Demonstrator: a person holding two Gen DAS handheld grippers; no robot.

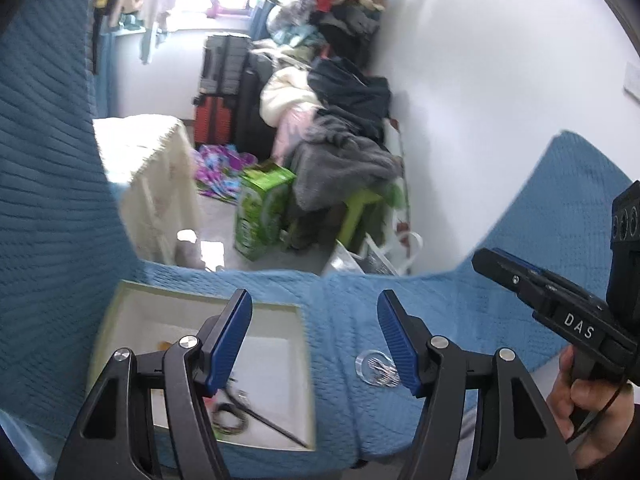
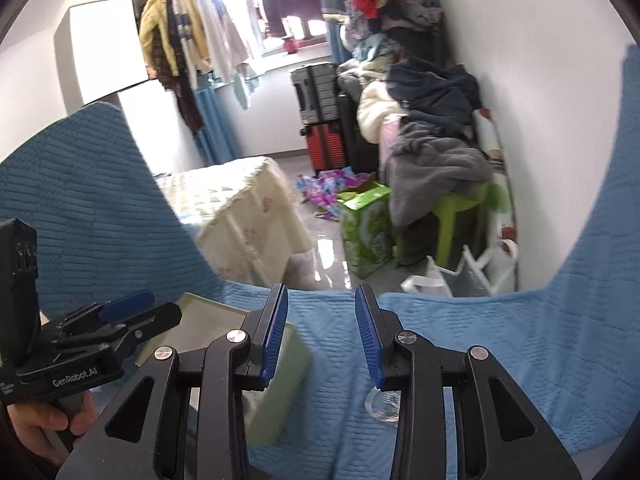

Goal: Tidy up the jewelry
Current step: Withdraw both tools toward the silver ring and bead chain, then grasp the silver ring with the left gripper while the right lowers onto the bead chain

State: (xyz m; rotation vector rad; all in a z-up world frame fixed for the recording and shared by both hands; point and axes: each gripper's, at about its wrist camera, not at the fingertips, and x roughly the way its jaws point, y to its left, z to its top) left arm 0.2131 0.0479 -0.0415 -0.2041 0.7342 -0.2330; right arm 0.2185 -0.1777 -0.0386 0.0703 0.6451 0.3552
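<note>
Black arms and blue pads fill the near edge of both views. Left tool [image 1: 315,340] hangs wide open over the blue quilt [image 1: 344,304], nothing between its pads. Right tool [image 2: 322,338] is open too, gap a bit narrower, also empty. Down left sits the box [image 1: 200,308], open-topped, pale inside, with a dark bracelet [image 1: 229,420] and a thin dark stick already lying on its floor. Right of the box, on the quilt and apart from it, lies a small clear disc [image 1: 378,368] with something silvery in it; blur hides what exactly. In the right view that disc [image 2: 380,404] peeks out just under the right pad, very near.

My read: the disc is the next piece for the box. To do it well, centre it between the pads, come down low enough to catch the rim without pinching quilt, and close gently, since clear plastic may slip. The left tool could steady the box.
</note>
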